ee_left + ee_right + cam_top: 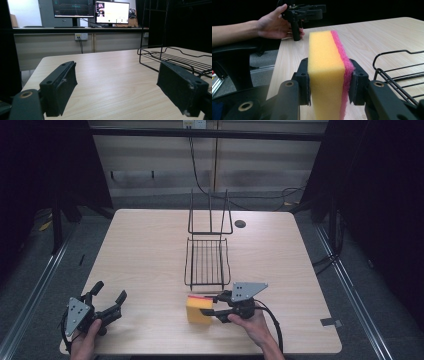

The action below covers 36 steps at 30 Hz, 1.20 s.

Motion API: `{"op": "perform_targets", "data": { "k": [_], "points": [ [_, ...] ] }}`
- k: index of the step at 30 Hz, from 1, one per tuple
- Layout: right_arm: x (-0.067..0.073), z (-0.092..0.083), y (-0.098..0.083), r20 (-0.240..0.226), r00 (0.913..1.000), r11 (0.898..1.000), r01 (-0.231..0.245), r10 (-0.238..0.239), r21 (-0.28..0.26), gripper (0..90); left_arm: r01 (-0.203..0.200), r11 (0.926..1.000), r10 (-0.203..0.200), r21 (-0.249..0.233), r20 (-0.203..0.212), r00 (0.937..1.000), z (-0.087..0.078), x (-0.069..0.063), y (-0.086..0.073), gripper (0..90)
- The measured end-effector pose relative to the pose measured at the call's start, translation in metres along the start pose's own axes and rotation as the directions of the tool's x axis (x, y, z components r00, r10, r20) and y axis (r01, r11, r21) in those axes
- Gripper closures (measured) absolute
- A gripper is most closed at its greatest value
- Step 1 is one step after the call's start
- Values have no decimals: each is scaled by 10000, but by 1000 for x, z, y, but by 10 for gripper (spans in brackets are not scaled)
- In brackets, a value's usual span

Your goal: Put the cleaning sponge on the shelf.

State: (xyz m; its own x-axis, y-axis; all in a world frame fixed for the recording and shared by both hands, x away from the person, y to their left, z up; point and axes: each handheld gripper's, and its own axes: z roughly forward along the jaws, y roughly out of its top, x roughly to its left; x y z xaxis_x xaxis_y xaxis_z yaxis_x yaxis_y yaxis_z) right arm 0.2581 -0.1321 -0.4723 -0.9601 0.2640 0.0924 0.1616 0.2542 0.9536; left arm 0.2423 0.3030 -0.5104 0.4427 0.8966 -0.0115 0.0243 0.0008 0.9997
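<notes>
Where dark curtains close round, pale wooden table (150,250), wire rack (208,260)

I work at a pale wood-grain table (145,250) with rounded corners and a dark cable grommet (240,224) near its far edge. Grey floor (360,285) surrounds it, with metal rails (35,290) running along both sides. Black curtains (45,160) close off left and right, leaving the room dim. Ahead of me is a beige panelled wall (155,165), a black cable (197,175) hanging down it. From my left gripper view I see a wall socket (81,36) below a long desk carrying two lit monitors (112,12).
</notes>
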Motion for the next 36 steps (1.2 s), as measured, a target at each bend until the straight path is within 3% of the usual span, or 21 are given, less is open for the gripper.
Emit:
{"op": "perform_targets", "data": {
  "k": [12,36],
  "points": [
    [-1,-3,6,-134,9999,9998,32,-35,-194,606,-2,10000,2,0,3,10000,0,0,0,155],
    [-14,-12,40,-129,9982,9983,580,-581,-116,610,0,10000,0,-6,2,10000,0,0,0,155]
  ]
}}
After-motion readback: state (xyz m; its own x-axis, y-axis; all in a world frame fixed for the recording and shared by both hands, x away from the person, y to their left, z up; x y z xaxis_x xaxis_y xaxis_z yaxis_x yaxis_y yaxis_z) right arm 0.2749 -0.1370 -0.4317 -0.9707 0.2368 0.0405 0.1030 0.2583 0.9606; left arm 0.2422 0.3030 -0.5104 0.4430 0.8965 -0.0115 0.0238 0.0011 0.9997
